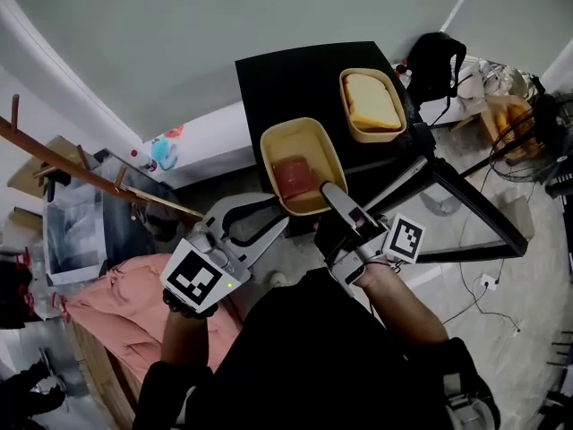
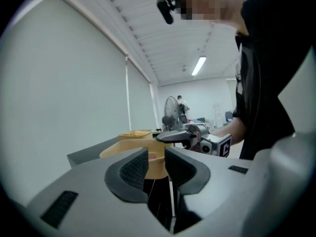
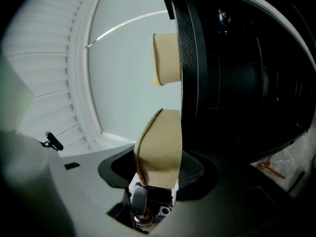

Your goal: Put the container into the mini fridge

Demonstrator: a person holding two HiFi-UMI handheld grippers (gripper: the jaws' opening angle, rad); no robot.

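The container (image 1: pixel 300 164), a yellow tub with a reddish block inside, hung in the air over the near edge of the black fridge (image 1: pixel 286 88) top, resting on nothing. The right gripper (image 1: pixel 329 197) was clamped on the tub's near rim, and in its own view the yellow wall stood pinched between both pads. The left gripper (image 1: pixel 279 224) sat just beside the tub's near left corner with its jaws a narrow gap apart and gripping nothing; its view showed the tub just beyond the pads. A second tub (image 1: pixel 372 104) holding a pale slab stood at the far right corner of the fridge top. The fridge's glass door (image 1: pixel 466 209) stood swung open to the right over a grey floor, where cables (image 1: pixel 483 285) trailed. A pale wall with a white skirting ran behind. A black bag (image 1: pixel 439 61) lay to the right of the fridge, well left were a wooden rack (image 1: pixel 63 164) and a clear box (image 1: pixel 72 231), and a pink cloth (image 1: pixel 116 312) lay near the person's left arm.
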